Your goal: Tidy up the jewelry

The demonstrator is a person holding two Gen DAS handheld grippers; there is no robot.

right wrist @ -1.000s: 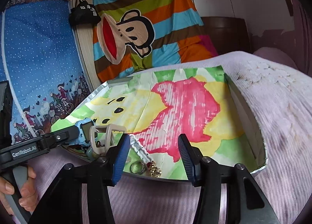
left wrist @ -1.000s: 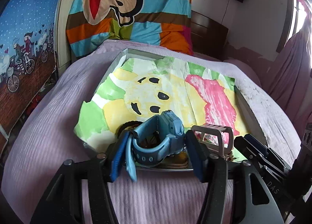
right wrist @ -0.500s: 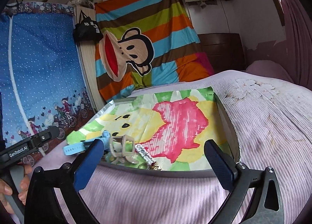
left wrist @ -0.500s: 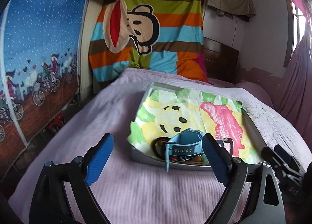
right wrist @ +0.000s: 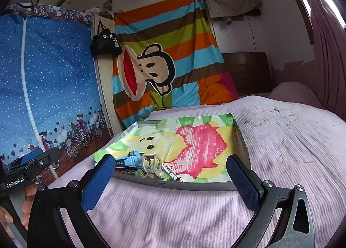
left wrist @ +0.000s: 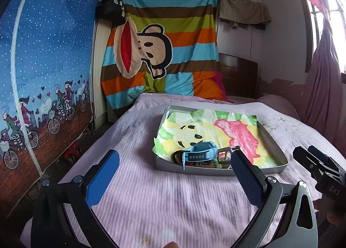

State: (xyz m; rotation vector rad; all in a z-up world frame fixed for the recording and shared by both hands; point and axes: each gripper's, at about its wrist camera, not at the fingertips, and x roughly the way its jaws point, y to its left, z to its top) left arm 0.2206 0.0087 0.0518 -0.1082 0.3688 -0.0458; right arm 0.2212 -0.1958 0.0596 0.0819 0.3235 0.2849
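Note:
A shallow grey tray (left wrist: 220, 170) lined with a painted cartoon paper lies on the pink bedspread. A light-blue watch (left wrist: 200, 152) sits in its near left corner, with a beige watch (left wrist: 227, 150) and small jewelry pieces beside it. In the right wrist view the tray (right wrist: 194, 185) holds the blue watch (right wrist: 132, 158), the beige watch (right wrist: 151, 164) and a silver chain (right wrist: 170, 170). My left gripper (left wrist: 175, 181) is open and empty, pulled back from the tray. My right gripper (right wrist: 170, 183) is open and empty, also short of the tray's near wall.
The pink bedspread (left wrist: 173, 204) fills the foreground. A striped monkey blanket (left wrist: 160, 53) hangs behind the bed. A blue fabric wardrobe (left wrist: 43, 75) stands at the left. Pink curtains (left wrist: 320, 75) hang at the right. The right gripper's body (left wrist: 320, 172) shows at the left view's right edge.
My left gripper opened, let go of the blue watch in the tray and drew back. My right gripper also opened wide and drew back and up from the tray.

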